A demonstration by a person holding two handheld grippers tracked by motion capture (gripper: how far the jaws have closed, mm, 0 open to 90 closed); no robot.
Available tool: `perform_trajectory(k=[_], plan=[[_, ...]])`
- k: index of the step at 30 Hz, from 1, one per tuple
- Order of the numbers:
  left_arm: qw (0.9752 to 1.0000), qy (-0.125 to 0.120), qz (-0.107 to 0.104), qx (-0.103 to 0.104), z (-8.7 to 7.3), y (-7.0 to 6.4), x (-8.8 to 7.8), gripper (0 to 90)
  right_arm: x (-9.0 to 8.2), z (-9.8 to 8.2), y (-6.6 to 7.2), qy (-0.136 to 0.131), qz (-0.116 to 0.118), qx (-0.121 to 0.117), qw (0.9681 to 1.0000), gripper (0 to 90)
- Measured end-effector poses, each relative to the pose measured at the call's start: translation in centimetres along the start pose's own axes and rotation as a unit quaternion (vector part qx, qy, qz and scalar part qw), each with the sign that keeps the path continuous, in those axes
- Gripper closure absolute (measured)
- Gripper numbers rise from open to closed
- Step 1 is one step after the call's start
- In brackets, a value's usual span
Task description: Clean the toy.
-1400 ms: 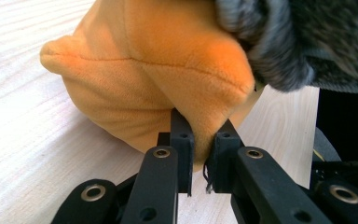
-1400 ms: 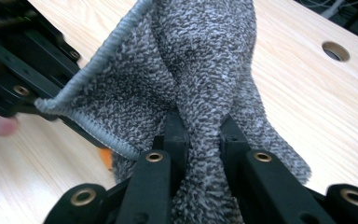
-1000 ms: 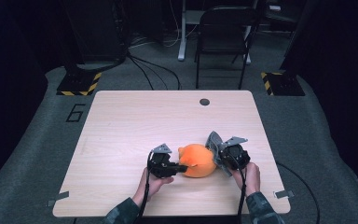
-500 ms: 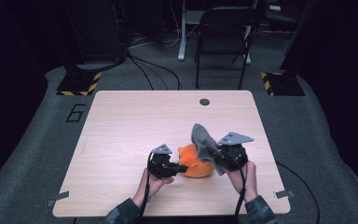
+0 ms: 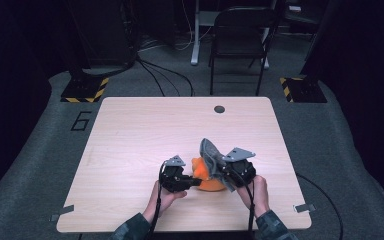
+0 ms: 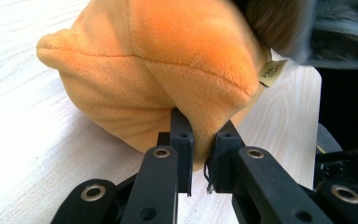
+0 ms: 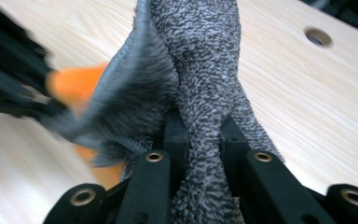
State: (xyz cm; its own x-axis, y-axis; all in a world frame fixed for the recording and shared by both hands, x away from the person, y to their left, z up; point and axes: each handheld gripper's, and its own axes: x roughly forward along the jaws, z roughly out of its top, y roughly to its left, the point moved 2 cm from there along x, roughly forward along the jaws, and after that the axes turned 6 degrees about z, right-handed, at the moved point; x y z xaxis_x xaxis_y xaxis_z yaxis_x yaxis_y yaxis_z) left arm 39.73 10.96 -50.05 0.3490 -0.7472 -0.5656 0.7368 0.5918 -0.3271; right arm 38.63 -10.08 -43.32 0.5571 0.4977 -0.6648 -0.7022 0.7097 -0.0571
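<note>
Left gripper (image 5: 192, 182) pinned the orange plush pillow (image 5: 211, 181) down so right gripper (image 5: 219, 169), clamping the grey knitted cover (image 5: 209, 152), could strip it.

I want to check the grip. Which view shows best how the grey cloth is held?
The right gripper view: the grey cloth sits pinched between its jaws. The high view shows the cloth small; the left gripper view shows a blurred corner.
</note>
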Motion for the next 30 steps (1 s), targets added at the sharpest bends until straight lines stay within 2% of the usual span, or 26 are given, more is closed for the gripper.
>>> perform_trajectory(k=[2,3,5,11,12,15,19,22,25,28,30], plan=[[1.0000,-0.001,-0.001,0.000,0.0,0.0,0.0,82.3,0.0,-0.6,-1.1,0.007,-0.013,0.023,0.9996,77.9],[1.0000,-0.002,-0.001,0.000,0.0,0.0,0.0,82.3,0.0,-0.9,-1.7,0.012,-0.022,0.027,0.9993,77.9],[1.0000,-0.002,-0.001,0.003,0.0,0.0,0.1,82.2,0.3,-1.7,-2.8,0.023,-0.027,0.045,0.9984,77.9],[1.0000,-0.003,-0.002,0.002,0.0,0.0,0.1,82.2,1.5,-3.2,-4.7,0.049,-0.044,0.071,0.9953,77.9],[1.0000,-0.003,-0.002,0.002,0.0,0.0,0.1,82.2,1.7,-3.4,-5.0,0.053,-0.047,0.068,0.9952,77.8],[1.0000,-0.003,-0.002,0.002,0.0,0.0,0.1,82.2,2.5,-4.2,-5.7,0.072,-0.055,0.079,0.9928,77.8],[1.0000,-0.004,-0.002,0.000,0.0,0.1,0.0,82.1,4.5,-5.8,-6.3,0.118,-0.056,0.086,0.9877,77.6],[1.0000,-0.004,-0.002,0.002,0.0,0.1,0.0,82.1,4.6,-5.8,-6.4,0.125,-0.056,0.080,0.9873,77.5],[1.0000,-0.004,-0.002,0.003,0.0,0.2,0.0,82.0,2.9,-4.7,-6.6,0.099,-0.067,0.085,0.9892,77.5],[1.0000,-0.003,-0.002,0.001,0.0,0.1,0.0,81.9,-0.2,-2.9,-6.3,0.044,-0.076,0.090,0.9921,77.5],[1.0000,-0.004,-0.002,0.003,0.0,0.1,0.0,81.9,-1.9,-1.8,-5.3,0.009,-0.071,0.084,0.9939,77.5]])
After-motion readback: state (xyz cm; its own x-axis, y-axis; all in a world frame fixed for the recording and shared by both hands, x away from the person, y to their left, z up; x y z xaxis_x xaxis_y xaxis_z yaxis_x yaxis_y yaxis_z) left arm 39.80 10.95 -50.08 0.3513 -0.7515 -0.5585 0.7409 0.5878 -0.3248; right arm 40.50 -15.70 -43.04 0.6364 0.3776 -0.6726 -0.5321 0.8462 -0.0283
